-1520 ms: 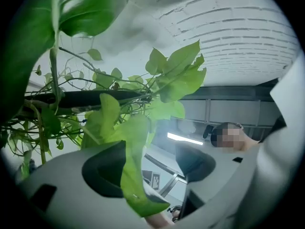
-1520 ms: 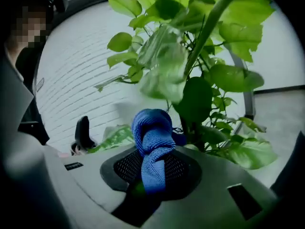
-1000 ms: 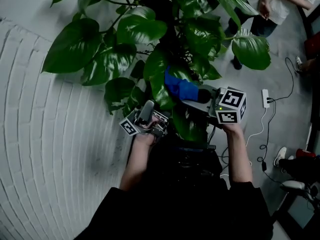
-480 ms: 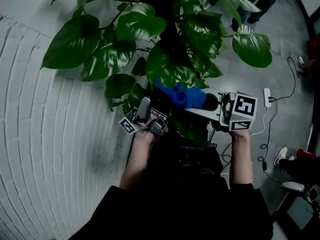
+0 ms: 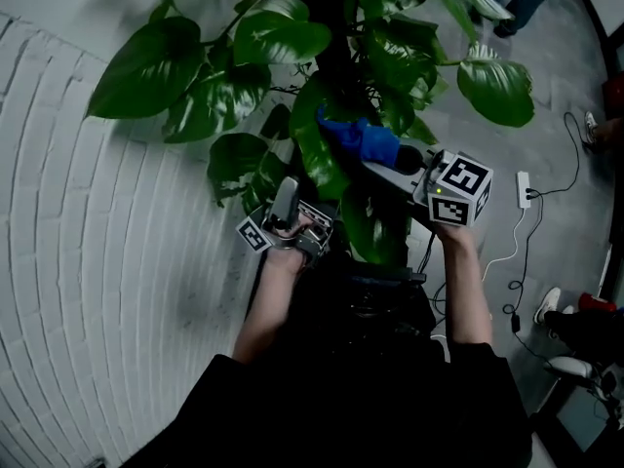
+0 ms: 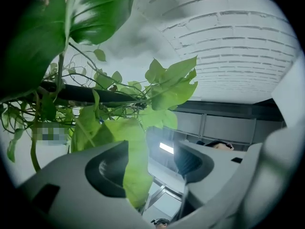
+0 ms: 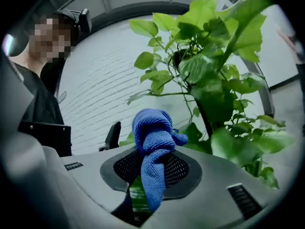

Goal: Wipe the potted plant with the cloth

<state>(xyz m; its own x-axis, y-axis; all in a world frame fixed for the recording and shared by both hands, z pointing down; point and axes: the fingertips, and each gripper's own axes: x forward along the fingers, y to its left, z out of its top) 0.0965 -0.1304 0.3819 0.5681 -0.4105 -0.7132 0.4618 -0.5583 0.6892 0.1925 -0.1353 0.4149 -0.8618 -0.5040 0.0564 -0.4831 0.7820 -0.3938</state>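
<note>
The white brick wall [image 5: 88, 291] curves close along your left, and the potted plant [image 5: 331, 47] spreads its broad leaves right up to it, so open grey floor [image 5: 561, 86] shows only on your right, past the plant's outermost leaf edge. Your right gripper [image 5: 390, 159] reaches into the foliage with its fingers clamped on the blue cloth [image 5: 353, 135], whose bunched end sits among the leaves by the dark stem. Your left gripper [image 5: 286, 198], tilted upward under the leaves, has just been closing its fingers, yet they stand apart with one hanging leaf [image 6: 131, 161] between them, close to one pad and clear of the other.
</note>
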